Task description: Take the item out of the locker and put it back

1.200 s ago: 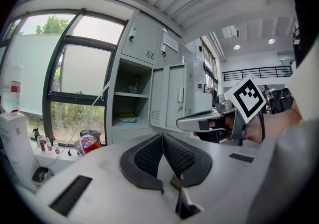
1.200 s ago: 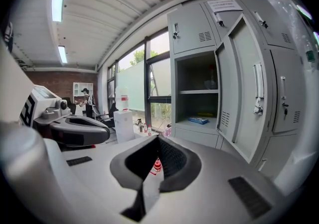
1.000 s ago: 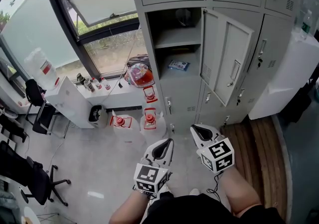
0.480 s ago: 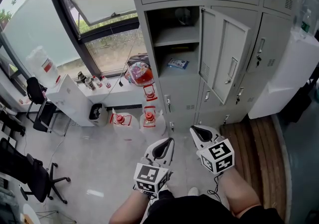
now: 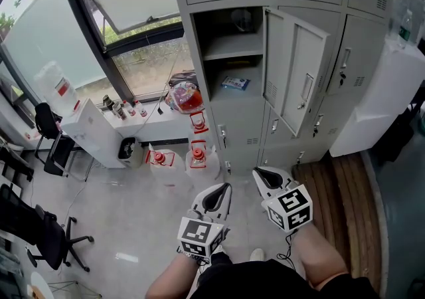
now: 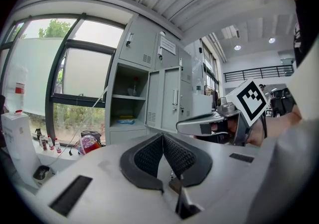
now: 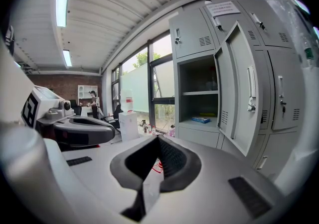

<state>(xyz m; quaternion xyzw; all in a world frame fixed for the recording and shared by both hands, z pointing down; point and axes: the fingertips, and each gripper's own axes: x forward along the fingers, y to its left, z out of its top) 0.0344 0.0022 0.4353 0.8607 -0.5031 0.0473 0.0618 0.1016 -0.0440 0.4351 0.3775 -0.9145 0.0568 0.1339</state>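
Note:
The grey locker [image 5: 234, 58] stands ahead with its door [image 5: 297, 68] swung open to the right. A flat blue packet [image 5: 236, 82] lies on its lower shelf, also visible as a blue packet [image 6: 124, 117] in the left gripper view and a blue packet [image 7: 201, 119] in the right gripper view. A dim glass object [image 5: 244, 20] sits on the upper shelf. My left gripper [image 5: 227, 187] and right gripper [image 5: 255, 172] are held low in front of my body, side by side, far short of the locker. On the left gripper [image 6: 163, 136] and the right gripper [image 7: 158, 139] the jaws meet at the tips with nothing between them.
Two red-capped water jugs [image 5: 198, 158] stand on the floor at the locker's foot. A colourful helmet [image 5: 184, 98] and a white box [image 5: 99, 133] lie by the window. Office chairs [image 5: 40, 234] are at the left, a white cabinet [image 5: 388, 92] and wooden flooring [image 5: 339, 185] at the right.
The head view has drifted slightly, so the locker sits a little higher and further left. Both grippers keep their place and stay shut.

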